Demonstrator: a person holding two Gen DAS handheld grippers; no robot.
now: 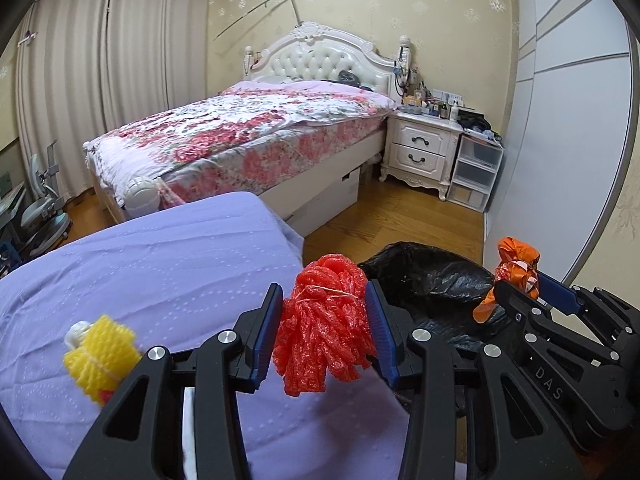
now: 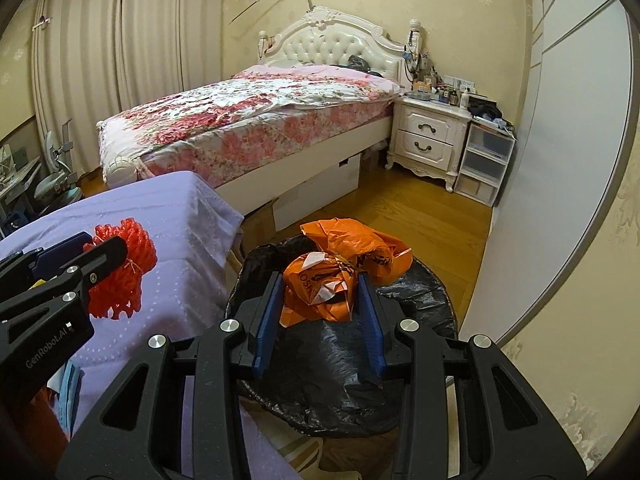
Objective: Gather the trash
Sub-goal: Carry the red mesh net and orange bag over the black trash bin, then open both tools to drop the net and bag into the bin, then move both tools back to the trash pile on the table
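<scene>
Right now my left gripper (image 1: 326, 332) has its two blue fingers (image 1: 264, 336) squeezed on a red foam net (image 1: 324, 328). The net is bunched up and tied with a thin string. I hold it up in the air, over the edge of the purple surface (image 1: 140, 264), with the bin just past it. In the right wrist view I see that same net (image 2: 120, 272) off to the left, over the purple cloth (image 2: 160, 216).

My right gripper (image 2: 320, 300) has its fingers (image 2: 370, 320) closed on a crumpled orange plastic bag (image 2: 320, 288). The bag has some white on it and dark letters. It hangs right over the open bin. The bin is lined with a black trash bag (image 2: 340, 364), and more of the orange bag (image 2: 360, 244) spills past my fingertips above the bin's far side. In the left wrist view the orange bag (image 1: 516, 268) sticks out of the right gripper (image 1: 528, 292), to the right of the black liner (image 1: 432, 280).

A yellow foam net (image 1: 102, 356) lies on the purple surface, just left of my left gripper. It has something white poking out at its top.

Farther back is a bed with a pink flower cover (image 1: 240, 132), a white nightstand (image 1: 420, 152) beside it, and the wood floor (image 1: 392, 216).
</scene>
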